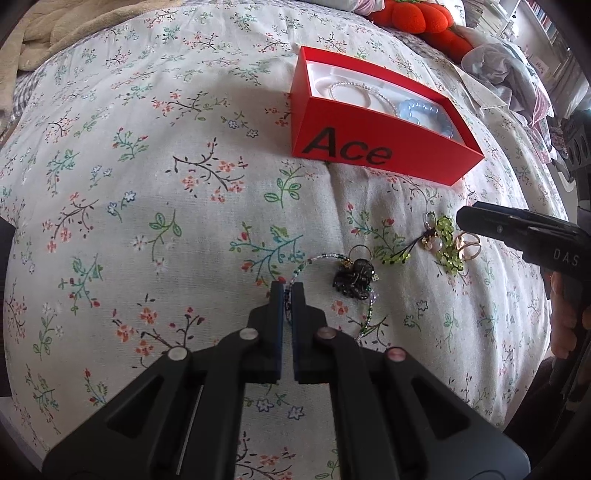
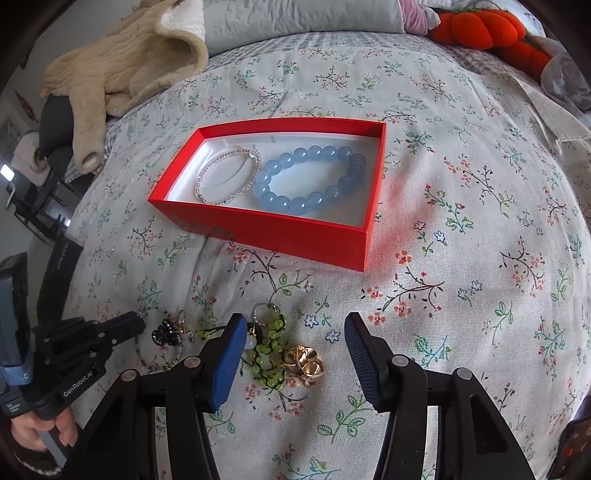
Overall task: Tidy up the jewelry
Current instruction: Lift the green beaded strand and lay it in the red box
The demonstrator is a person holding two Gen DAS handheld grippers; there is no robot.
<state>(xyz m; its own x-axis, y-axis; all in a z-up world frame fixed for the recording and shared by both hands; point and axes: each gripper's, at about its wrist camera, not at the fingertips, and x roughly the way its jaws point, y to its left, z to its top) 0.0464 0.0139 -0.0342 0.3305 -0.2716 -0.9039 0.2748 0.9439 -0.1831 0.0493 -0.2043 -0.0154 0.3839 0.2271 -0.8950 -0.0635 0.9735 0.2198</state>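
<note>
A red box (image 2: 295, 236) marked "Ace" (image 1: 373, 155) lies open on the floral bedspread. It holds a blue bead bracelet (image 2: 314, 177) and a clear crystal bracelet (image 2: 229, 177). Loose jewelry lies in front of it: a thin beaded chain with a dark charm (image 1: 352, 278), a green bead piece (image 2: 269, 350) and gold rings (image 2: 306, 363). My left gripper (image 1: 288, 291) is shut on the thin beaded chain at the bedspread. My right gripper (image 2: 295, 354) is open just above the green bead piece and the rings.
A beige blanket (image 2: 122, 66) lies at the back left. An orange plush (image 2: 484, 26) and crumpled cloth (image 1: 517, 74) lie at the back right. The floral bedspread (image 2: 480, 258) spreads to the right of the box.
</note>
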